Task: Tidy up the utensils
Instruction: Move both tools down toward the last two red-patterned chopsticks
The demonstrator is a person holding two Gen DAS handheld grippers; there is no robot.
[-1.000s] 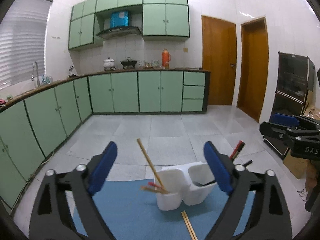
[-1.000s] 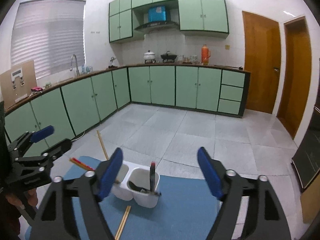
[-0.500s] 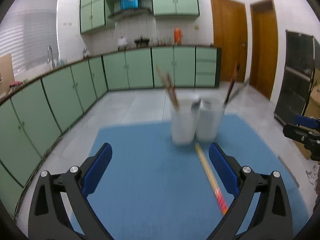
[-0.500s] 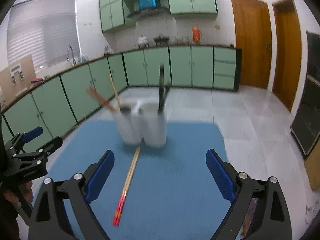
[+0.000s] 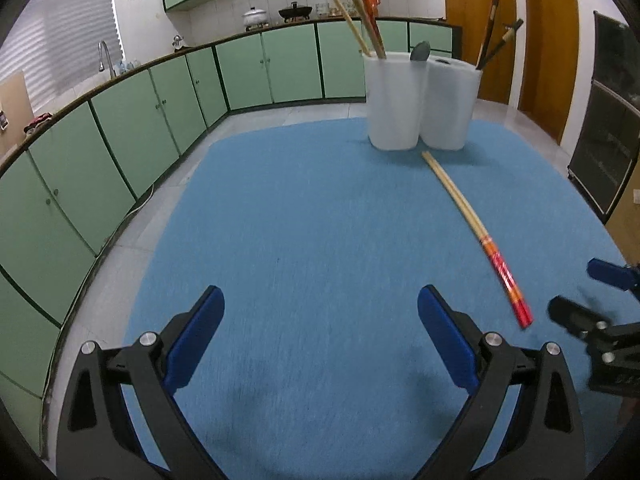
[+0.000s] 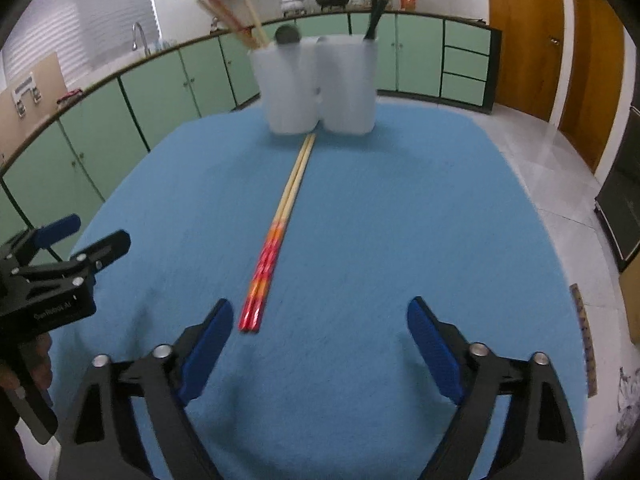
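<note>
Right wrist view: the right gripper [image 6: 320, 336] hangs low over the blue mat [image 6: 400, 240] on the desk with its jaws spread wide and nothing between them, and the pair of chopsticks [image 6: 276, 232] lies flat just ahead of the left jaw, red lacquered ends nearest, pale bamboo tips running away toward the two white cups [image 6: 320, 88]. I judge this to be the approach to a pickup — the last loose pair is not yet in a cup. The left gripper [image 5: 320, 336] is likewise spread and empty; in its view the pair lies ahead and off to the right of the jaws. The sticks are thin, smooth and lie side by side, touching, on a felt-like, faintly fuzzy mat, so the next move probably calls for shifting the right jaws a little leftward to straddle both sticks, then closing across them near the red ends; slim round sticks may roll or split apart if pinched unevenly. The cups are matte, translucent white plastic, tall, joined side by side — far ahead of the jaws. One holds more chopsticks and a grey spoon [image 5: 420, 51], the other dark-handled utensils [image 5: 494, 40].
</note>
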